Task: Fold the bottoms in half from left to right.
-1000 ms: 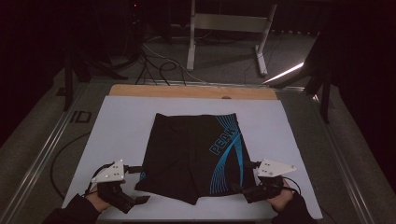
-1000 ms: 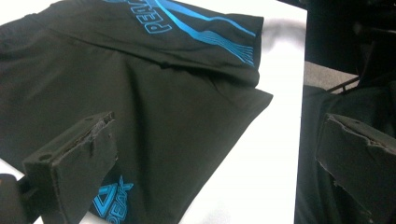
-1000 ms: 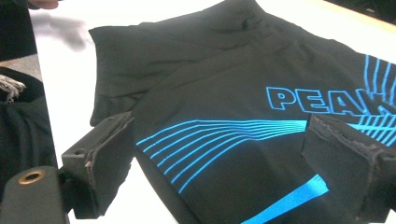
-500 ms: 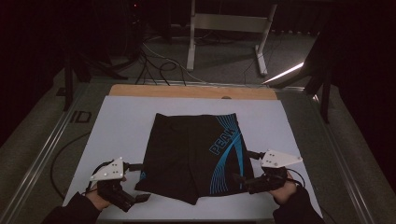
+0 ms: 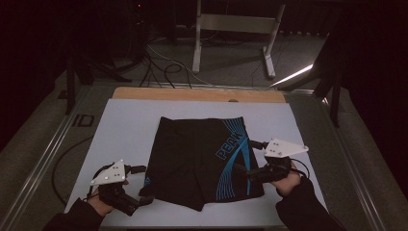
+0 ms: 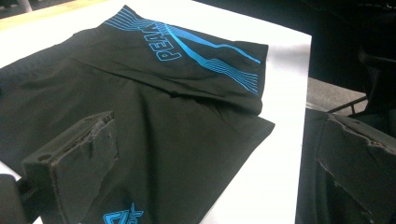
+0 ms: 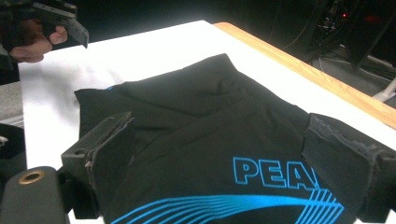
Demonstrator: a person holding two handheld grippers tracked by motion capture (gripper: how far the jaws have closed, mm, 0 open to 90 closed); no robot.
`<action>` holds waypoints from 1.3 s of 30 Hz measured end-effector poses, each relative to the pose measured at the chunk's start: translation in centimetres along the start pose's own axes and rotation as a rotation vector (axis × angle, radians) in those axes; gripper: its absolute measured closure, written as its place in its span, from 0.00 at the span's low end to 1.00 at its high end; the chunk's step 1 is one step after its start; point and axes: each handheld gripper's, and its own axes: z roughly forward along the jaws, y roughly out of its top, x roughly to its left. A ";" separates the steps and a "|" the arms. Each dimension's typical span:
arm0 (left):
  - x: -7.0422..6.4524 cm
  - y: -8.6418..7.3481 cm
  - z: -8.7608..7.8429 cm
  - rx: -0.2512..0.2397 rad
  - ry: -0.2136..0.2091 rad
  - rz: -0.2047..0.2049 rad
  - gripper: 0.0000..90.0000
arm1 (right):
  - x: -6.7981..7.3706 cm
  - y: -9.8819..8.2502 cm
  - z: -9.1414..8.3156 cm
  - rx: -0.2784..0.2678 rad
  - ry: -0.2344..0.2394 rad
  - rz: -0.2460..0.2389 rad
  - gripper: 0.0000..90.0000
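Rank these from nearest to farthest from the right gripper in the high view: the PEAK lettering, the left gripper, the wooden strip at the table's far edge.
From the right gripper:
1. PEAK lettering, just beside it on the black shorts.
2. Left gripper, across the shorts, near edge.
3. Wooden strip, along the far edge.

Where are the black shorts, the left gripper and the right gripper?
black shorts (image 5: pixel 192 159): high view, on the plain black cloth at their middle.
left gripper (image 5: pixel 144 185): high view, between its jaw tips by the shorts' near left corner.
right gripper (image 5: pixel 240 173): high view, between its jaw tips over the blue stripes.
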 end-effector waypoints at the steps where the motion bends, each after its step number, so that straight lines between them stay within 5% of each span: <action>1: 0.0 0.0 0.0 0.000 0.000 0.000 0.00 | 0.0 0.0 0.0 0.000 0.000 0.000 0.11; 10: 0.1 0.3 0.0 0.018 0.105 -0.034 0.00 | -0.6 2.3 2.9 -0.014 0.007 -0.016 0.11; 17: 0.2 0.2 0.4 0.081 0.182 -0.041 0.00 | -0.7 3.2 4.8 -0.035 0.016 -0.008 0.11; 27: 1.0 -1.0 1.4 0.198 0.210 -0.071 0.00 | 0.1 3.6 9.3 -0.029 0.067 -0.007 0.11; 39: 1.9 -2.2 2.0 0.282 0.213 -0.089 0.00 | 1.1 3.5 13.5 0.004 0.119 -0.021 0.11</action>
